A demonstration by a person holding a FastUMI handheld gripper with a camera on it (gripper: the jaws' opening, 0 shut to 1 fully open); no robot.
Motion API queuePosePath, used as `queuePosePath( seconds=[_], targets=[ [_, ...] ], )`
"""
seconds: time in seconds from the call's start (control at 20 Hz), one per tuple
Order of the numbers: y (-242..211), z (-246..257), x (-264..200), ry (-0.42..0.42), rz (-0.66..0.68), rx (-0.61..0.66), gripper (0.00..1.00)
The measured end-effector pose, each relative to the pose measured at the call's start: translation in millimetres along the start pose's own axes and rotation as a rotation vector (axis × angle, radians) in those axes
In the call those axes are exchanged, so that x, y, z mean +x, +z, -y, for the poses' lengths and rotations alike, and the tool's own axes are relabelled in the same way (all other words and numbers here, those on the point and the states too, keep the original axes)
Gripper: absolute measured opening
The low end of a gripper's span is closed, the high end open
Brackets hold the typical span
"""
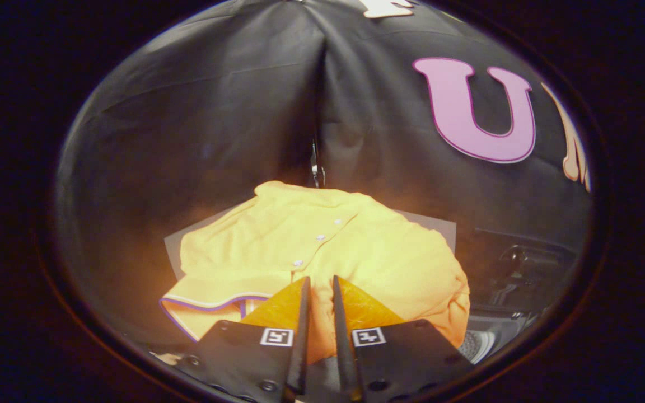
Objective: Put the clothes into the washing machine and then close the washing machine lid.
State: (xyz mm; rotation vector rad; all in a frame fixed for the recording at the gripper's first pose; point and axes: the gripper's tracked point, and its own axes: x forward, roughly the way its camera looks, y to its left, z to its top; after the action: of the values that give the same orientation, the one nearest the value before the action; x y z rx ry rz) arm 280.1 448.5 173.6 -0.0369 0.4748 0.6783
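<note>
Yellow shirt (322, 246) gripped at its near edge by the tongs (320, 291)
Both fingers pinch a fold of cloth between them; the rest spreads ahead and leftward over a grey counter (172, 246), with the washing machine (510, 280) opening off right.

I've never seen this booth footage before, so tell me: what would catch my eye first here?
A bright yellow shirt with small buttons and a purple-trimmed collar hangs bunched from the gripper, whose fingers are pinched nearly together on the fabric. Beyond them to the right, lower down, sits the dark washing machine.
</note>
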Motion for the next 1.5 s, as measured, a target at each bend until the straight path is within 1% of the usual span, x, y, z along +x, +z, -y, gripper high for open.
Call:
queuePosePath(
  seconds=[0.05,0.15,0.35,0.45,0.5,0.55,0.6,0.65,0.7,0.8,0.9,1.0,1.05,1.1,1.3,1.4,1.5],
  targets=[
    [-0.7,2.0,-0.1,0.011,0.001,0.018,0.1],
    [1.3,6.6,-2.1,0.004,0.008,0.021,0.09],
    [3.1,32.1,-19.1,-0.103,0.024,-0.085,0.09],
    [3.6,50.3,-28.5,-0.151,0.03,-0.112,0.09],
    [4.1,62.7,-34.7,-0.188,0.032,-0.126,0.09],
    [3.9,78.3,-41.5,-0.245,0.034,-0.154,0.09],
    [4.1,96.3,-46.4,-0.295,0.037,-0.184,0.05],
    [5.3,113.0,-66.0,-0.354,0.047,-0.181,0.02],
    [4.1,123.2,-76.1,-0.366,0.053,-0.156,0.01],
    [-0.7,138.1,-78.6,-0.361,0.067,-0.09,0.01],
    [-8.0,145.3,-81.0,-0.351,0.065,-0.072,0.01],
    [-13.3,138.5,-87.0,-0.324,0.061,-0.068,0.03],
    [-18.0,138.6,-78.0,-0.302,0.058,-0.069,0.15],
    [-20.2,134.1,-80.0,-0.29,0.055,-0.077,0.27],
    [-28.0,139.8,-84.9,-0.311,0.061,-0.15,0.77],
    [-31.9,137.4,-87.6,-0.307,0.062,-0.19,0.87],
    [-38.2,136.3,-87.6,-0.314,0.049,-0.247,0.89]
  ],
)
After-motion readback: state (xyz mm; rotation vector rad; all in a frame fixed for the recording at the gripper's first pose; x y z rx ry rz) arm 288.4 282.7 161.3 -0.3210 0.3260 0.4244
